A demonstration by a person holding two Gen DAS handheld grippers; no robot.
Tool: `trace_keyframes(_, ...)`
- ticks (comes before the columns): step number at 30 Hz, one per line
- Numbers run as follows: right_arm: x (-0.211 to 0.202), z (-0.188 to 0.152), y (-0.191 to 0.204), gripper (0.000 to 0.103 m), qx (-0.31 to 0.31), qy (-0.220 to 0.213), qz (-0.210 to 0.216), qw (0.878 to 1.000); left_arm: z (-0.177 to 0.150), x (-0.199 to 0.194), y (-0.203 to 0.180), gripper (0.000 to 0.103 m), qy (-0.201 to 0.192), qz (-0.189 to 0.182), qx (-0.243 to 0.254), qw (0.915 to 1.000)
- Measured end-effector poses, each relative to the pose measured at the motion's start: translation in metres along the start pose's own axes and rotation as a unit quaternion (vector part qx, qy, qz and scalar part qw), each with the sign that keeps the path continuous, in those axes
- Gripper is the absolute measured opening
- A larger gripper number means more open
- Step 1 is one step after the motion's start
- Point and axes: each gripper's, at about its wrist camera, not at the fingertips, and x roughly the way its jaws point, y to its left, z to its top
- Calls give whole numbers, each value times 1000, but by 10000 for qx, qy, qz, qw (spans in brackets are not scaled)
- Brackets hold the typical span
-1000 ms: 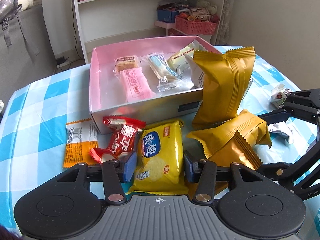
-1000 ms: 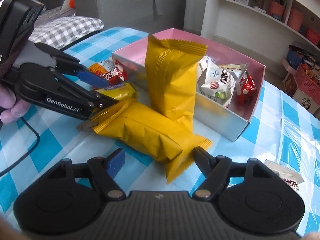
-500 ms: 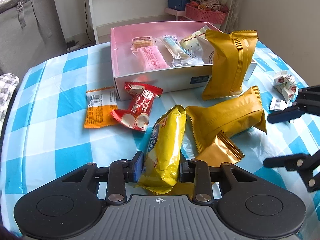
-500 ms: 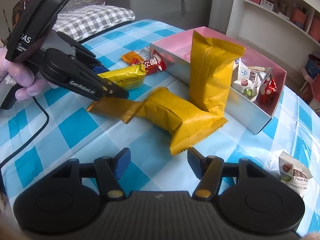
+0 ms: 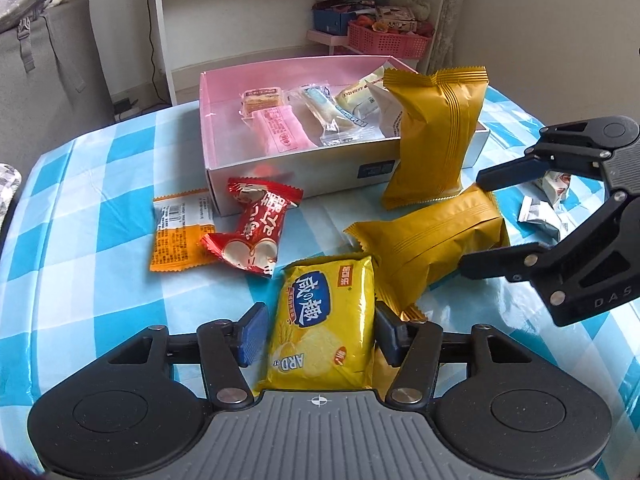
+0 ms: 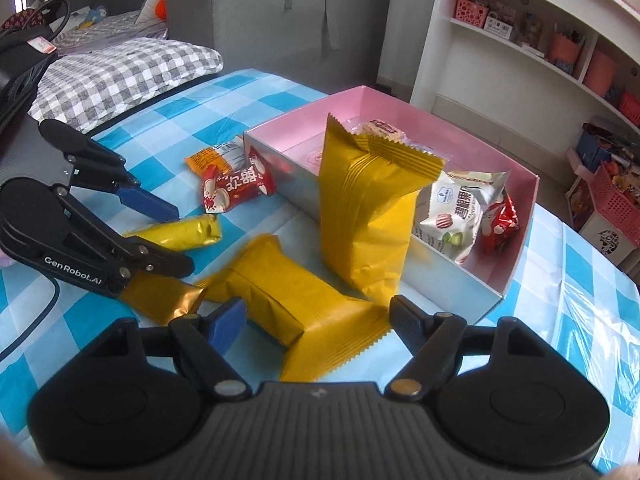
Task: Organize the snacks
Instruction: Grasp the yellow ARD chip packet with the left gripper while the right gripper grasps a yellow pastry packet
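We hold the left gripper [image 5: 318, 330] low over the checked surface [image 5: 96, 240], its jaws opening with the yellow cracker pack [image 5: 326, 328] lying flat between them. The left blue pad stands clear of the pack; the right one sits just at its edge, and we cannot tell whether it touches. A gold pouch [image 5: 430, 246] lies just beside the pack, on its right, with the corner of another gold wrapper [image 6: 160, 298] tucked under the left gripper (plain in the right wrist view).

Our right gripper [image 6: 316, 320] is released too, jaws opening and straddling the near end of that lying pouch without pressing it. A second gold pouch [image 5: 436, 136] stands upright, leaning against the front wall of the pink box [image 5: 280, 168].

Inside the box we see a pink bar [image 5: 280, 130], a small biscuit pack [image 5: 262, 98], a clear-wrapped stick [image 5: 330, 112] and white packets at the far right end. In front of the box, on the surface, lie a red candy pack [image 5: 256, 228] and an orange sachet [image 5: 180, 236], touching each other. Two small white packets [image 5: 548, 208] sit near the right gripper, beyond the pouches.
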Motion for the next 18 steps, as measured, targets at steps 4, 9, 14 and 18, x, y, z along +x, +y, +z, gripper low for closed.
trace_keyframes(4, -5, -3, 4, 72, -95, 43, 89, 9999, -1, 3, 1, 57, 80, -35, 70, 9999)
trace_keyframes(9, -16, -8, 11, 66, -173, 307, 690, 9970, -1, 4, 5, 57, 175, -10, 25, 9998)
trace_keyframes(14, -25, -6, 22, 62, -456, 263, 574, 9970, 0, 4, 5, 57, 152, 30, -8, 9999)
trace_keyframes(18, -19, 5, 20, 64, -424, 103, 431, 9981, 1, 6, 5, 57, 126, 50, -2, 9999)
